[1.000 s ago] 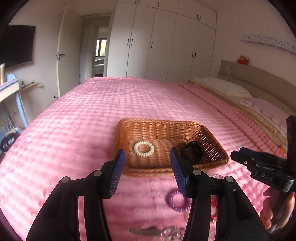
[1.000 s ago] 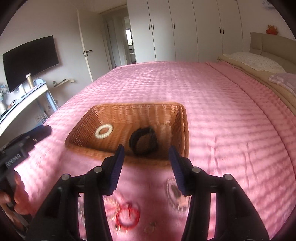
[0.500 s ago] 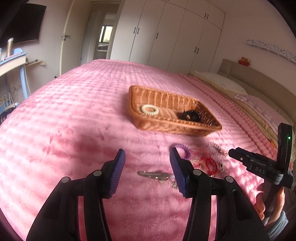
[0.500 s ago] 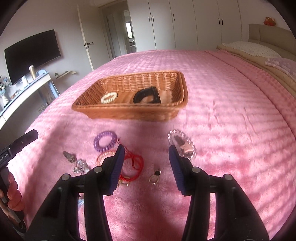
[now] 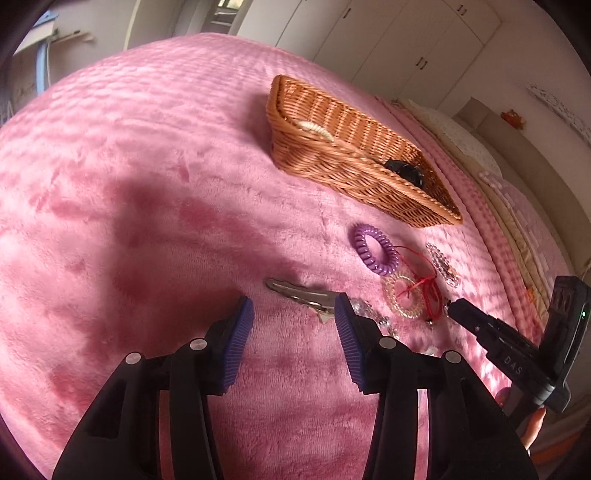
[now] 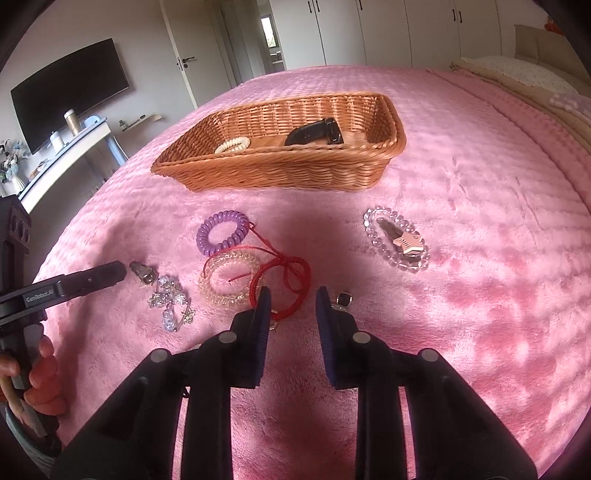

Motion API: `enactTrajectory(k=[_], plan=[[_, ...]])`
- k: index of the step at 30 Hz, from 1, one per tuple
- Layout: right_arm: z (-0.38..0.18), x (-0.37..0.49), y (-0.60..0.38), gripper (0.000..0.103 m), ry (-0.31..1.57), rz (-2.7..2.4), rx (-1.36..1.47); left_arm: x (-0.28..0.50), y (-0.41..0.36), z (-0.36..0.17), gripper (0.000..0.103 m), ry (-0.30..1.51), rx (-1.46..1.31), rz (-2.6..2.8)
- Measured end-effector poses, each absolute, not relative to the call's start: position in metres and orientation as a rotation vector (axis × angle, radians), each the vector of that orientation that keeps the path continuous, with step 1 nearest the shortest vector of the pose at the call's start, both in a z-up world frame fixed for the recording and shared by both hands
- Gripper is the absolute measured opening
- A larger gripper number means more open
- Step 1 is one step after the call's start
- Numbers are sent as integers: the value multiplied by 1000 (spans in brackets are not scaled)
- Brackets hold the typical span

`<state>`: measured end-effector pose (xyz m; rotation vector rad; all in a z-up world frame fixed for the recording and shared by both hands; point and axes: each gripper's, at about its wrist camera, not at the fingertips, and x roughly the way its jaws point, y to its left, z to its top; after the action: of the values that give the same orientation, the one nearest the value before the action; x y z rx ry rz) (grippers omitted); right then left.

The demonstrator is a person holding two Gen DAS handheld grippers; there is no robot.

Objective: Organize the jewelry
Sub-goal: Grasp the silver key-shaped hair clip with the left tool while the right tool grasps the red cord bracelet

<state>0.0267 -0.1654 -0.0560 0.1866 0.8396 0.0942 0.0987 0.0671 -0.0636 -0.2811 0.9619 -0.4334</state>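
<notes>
A wicker basket on the pink bed holds a cream coil tie and a black clip. Loose jewelry lies in front of it: a purple coil tie, a clear coil tie, a red string bracelet, a crystal bracelet around a pink clip, a silver clip with a rhinestone piece and a small ring. My left gripper is open just before the silver clip. My right gripper is open, low over the red bracelet.
Pink plush bedspread all round. Pillows and the headboard lie at the right. A desk and a TV stand beyond the bed's left edge. White wardrobes line the far wall.
Both grippers have pulled back from the basket and dropped toward the loose jewelry. The right jaws have narrowed a little. Nothing has been taken hold of.
</notes>
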Motion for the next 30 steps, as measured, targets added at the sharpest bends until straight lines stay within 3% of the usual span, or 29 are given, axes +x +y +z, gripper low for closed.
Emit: enactTrajectory(k=[11,13,16,30], plan=[[-73,57,-156,22,916,71,148,129,33,-64,44,965,-162,-461],[-74,58,-155,14,911,65,141,130,28,-64,44,958,-136,-477],[-75,57,-158,10,902,70,158,124,40,-61,44,943,-162,-501],[-77,56,-168,9,893,104,218,123,15,-66,44,999,-62,-429]])
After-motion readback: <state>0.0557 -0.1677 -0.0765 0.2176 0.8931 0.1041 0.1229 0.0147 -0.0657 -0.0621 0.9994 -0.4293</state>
